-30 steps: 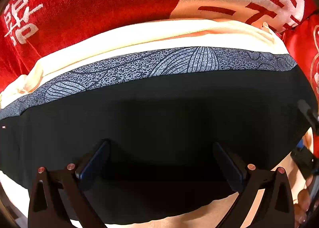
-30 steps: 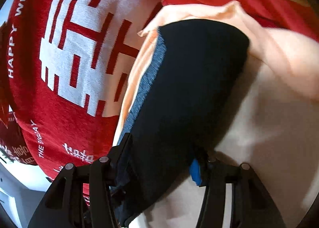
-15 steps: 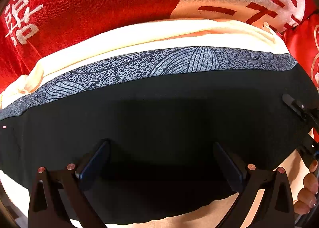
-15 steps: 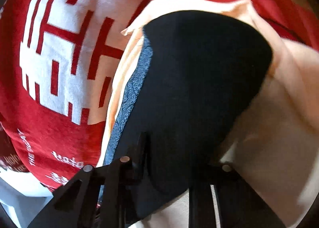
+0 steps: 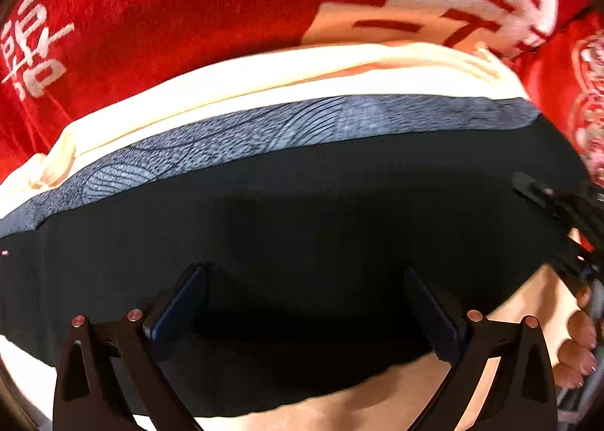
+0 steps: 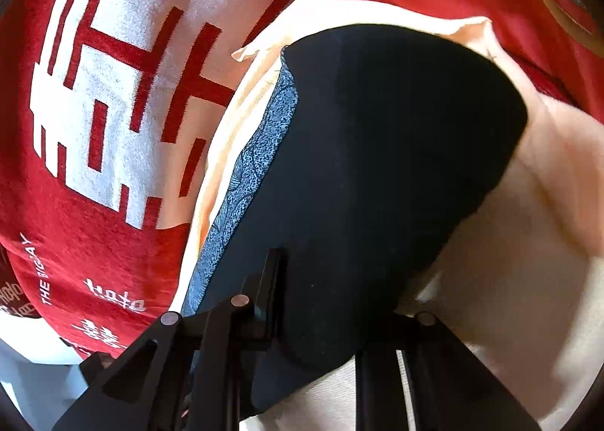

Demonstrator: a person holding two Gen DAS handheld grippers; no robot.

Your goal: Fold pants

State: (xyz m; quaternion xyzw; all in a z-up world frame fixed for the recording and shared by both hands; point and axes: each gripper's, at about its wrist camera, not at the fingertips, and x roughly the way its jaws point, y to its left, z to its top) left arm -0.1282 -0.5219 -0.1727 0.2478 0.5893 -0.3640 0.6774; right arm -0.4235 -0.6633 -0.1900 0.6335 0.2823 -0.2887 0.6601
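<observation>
The black pants (image 5: 302,212) with a grey patterned waistband (image 5: 287,129) lie folded on cream fabric (image 5: 241,80). My left gripper (image 5: 302,302) is open, its fingers spread wide just over the black cloth. In the right wrist view the pants (image 6: 377,151) run away from me, with the waistband (image 6: 249,170) along their left edge. My right gripper (image 6: 332,302) is shut on the near end of the pants; its right finger is hidden under the cloth. The right gripper also shows in the left wrist view (image 5: 558,212) at the pants' right end.
A red blanket with white characters (image 5: 158,16) covers the surface beyond the pants and also shows in the right wrist view (image 6: 113,99). A hand with painted nails (image 5: 577,348) is at the right edge of the left wrist view. Cream fabric (image 6: 521,280) spreads to the right.
My right gripper has closed from open onto the pants' end and moved further in over them. The left gripper has stayed open and in place.
</observation>
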